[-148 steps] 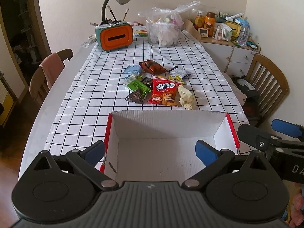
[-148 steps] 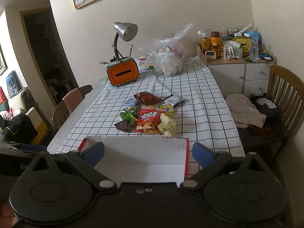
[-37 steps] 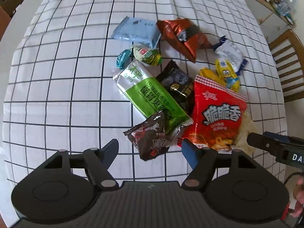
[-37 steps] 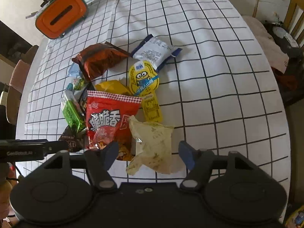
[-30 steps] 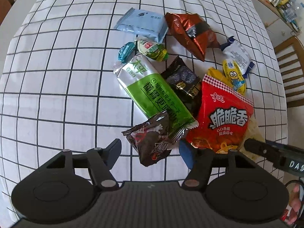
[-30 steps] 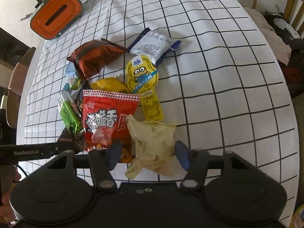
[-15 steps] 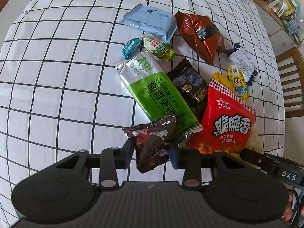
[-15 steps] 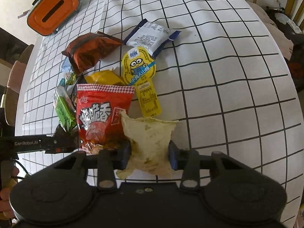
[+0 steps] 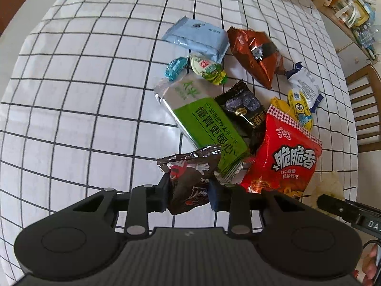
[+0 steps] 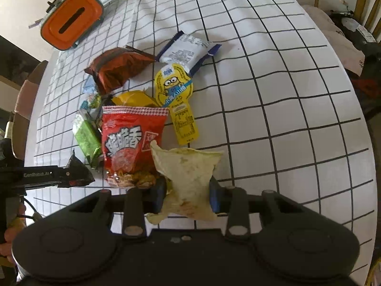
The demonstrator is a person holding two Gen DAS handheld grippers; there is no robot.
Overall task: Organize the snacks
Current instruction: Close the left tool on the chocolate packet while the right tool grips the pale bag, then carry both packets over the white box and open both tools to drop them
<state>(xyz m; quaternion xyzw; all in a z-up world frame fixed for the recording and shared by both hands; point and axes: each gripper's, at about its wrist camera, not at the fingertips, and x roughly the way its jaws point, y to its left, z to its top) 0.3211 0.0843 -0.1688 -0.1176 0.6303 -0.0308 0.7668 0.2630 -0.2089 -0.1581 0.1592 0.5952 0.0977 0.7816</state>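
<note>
While each gripper pinches a packet at the pile's near edge, the left gripper (image 9: 189, 190) grips the brown pack (image 9: 190, 181) and the right gripper (image 10: 187, 194) the pale bag (image 10: 188, 176); both run lengthwise away, toward the red bag (image 9: 283, 157) beyond.

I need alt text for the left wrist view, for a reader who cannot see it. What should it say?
The left claw is shut on a dark brown candy packet at the near edge of a snack pile on a black-grid white tablecloth. Behind it lie a green wafer pack, a red chip bag and several smaller packets.
</note>
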